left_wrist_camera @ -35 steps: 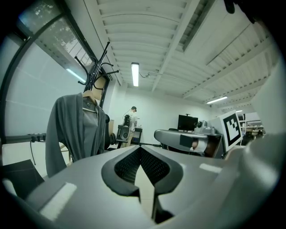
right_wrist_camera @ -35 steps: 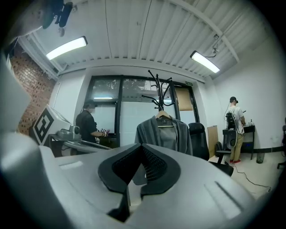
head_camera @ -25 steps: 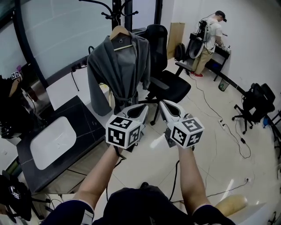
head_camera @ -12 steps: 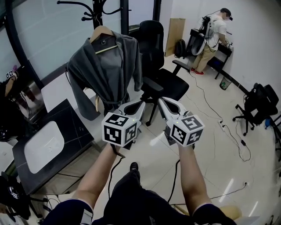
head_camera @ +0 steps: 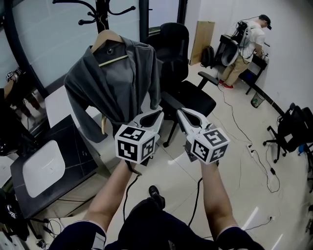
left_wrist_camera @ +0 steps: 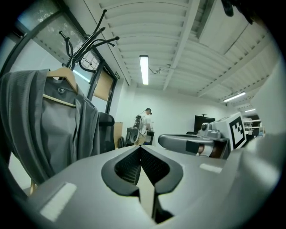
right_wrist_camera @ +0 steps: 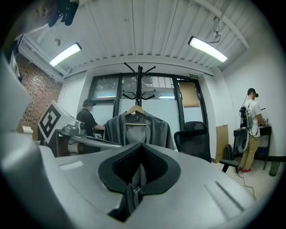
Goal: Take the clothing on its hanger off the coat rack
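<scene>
A grey robe (head_camera: 115, 78) hangs on a wooden hanger (head_camera: 105, 36) from a black coat rack (head_camera: 100, 12) at the upper left of the head view. Both grippers are held side by side in front of me, below and to the right of the robe, clear of it. My left gripper (head_camera: 157, 116) is shut and empty. My right gripper (head_camera: 181, 115) is shut and empty too. The left gripper view has the robe (left_wrist_camera: 53, 129) at its left, beyond the shut left gripper (left_wrist_camera: 140, 150). The right gripper view looks straight at the robe (right_wrist_camera: 134, 129) past the right gripper (right_wrist_camera: 141, 146).
A black office chair (head_camera: 181, 63) stands just right of the robe. A dark cabinet with a white basin (head_camera: 44, 168) sits at the lower left. Cables (head_camera: 244, 141) trail over the floor at right. One person (head_camera: 249, 44) works at the far back right, another person (right_wrist_camera: 87, 116) stands beyond the rack.
I have come closer to the coat rack: the robe looks larger and has shifted left in the head view. Both grippers stay shut and side by side.
</scene>
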The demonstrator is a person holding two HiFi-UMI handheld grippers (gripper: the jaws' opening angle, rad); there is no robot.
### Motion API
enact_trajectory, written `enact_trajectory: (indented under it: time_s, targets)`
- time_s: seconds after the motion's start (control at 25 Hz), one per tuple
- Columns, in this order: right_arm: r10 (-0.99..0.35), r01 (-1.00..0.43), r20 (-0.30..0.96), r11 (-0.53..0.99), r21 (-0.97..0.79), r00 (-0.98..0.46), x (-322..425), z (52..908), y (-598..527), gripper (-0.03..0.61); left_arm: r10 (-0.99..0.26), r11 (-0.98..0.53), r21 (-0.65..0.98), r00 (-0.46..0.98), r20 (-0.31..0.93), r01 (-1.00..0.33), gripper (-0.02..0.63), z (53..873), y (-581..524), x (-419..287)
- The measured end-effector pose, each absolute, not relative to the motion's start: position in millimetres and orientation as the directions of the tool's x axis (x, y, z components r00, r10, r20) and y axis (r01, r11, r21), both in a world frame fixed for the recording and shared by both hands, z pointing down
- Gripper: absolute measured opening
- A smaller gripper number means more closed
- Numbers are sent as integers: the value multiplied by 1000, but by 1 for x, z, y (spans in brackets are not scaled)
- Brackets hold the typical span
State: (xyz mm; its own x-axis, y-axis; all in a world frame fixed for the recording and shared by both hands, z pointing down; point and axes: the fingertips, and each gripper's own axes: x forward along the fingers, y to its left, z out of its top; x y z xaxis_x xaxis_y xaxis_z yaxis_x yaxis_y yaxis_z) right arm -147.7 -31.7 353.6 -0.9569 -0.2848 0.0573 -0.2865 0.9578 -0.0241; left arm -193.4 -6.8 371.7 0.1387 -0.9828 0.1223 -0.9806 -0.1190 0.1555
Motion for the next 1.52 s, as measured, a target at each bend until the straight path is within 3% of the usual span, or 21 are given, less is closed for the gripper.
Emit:
enact_trajectory:
  time_s: [0.96,1.52]
  targets:
    - [105,105,-7,994,7,-994,-320,310,-85,2,-960,276,113,-270,67,-954,12,326,-44,-349]
    - [273,276,40,943,184,-961,-380,283,-132,2,-852,523,103,-515,89,-846,12,316,-63,-400]
